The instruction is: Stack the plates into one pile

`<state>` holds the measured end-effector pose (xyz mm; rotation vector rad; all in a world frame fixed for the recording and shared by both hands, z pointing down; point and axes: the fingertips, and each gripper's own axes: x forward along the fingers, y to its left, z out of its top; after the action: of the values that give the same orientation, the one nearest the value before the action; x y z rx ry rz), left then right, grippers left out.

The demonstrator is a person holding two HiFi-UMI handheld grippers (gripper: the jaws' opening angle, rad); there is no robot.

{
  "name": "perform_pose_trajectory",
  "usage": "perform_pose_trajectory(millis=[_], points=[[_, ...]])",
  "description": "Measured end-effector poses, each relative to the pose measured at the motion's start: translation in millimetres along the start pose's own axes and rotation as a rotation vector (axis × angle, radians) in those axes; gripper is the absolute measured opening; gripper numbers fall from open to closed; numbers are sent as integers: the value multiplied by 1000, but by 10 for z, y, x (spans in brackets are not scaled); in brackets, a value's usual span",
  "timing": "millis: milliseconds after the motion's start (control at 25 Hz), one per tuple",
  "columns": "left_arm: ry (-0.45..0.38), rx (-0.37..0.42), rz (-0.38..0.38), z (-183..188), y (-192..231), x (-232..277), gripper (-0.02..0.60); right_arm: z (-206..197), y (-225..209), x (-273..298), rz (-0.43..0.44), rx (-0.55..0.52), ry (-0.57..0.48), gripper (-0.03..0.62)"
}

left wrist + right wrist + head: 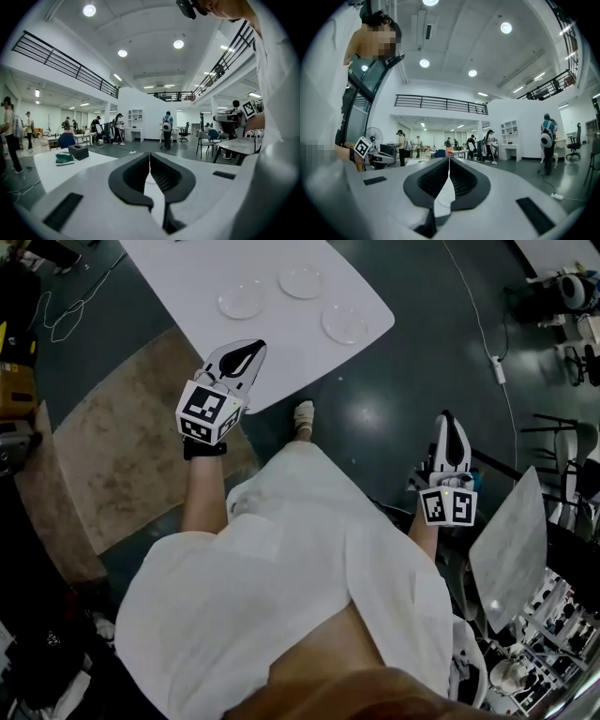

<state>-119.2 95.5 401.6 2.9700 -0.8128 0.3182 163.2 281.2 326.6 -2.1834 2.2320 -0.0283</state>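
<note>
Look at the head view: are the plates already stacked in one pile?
No, three plates lie apart, side by side, on the white table.

Left plate (243, 300), far plate (302, 281), right plate (344, 323): round, pale, flat on white table (187, 277), apart, unstacked.
</note>
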Motion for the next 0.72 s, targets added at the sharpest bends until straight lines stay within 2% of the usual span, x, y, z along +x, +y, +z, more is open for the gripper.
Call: perform_pose_trajectory(millis=[240, 480, 600, 720], points=[[-8, -14, 62, 33, 319, 570, 12, -53, -413, 657, 45, 7, 7, 29], [4, -11, 96, 198, 822, 1165, 12, 90, -732, 1413, 79, 3, -12, 29], [8, -10, 133, 267, 1066, 1336, 13, 153, -867, 1760, 106, -2, -17, 29], [15, -49, 187, 215, 1350, 1385, 14, 154, -878, 2113, 145, -5, -8, 29]])
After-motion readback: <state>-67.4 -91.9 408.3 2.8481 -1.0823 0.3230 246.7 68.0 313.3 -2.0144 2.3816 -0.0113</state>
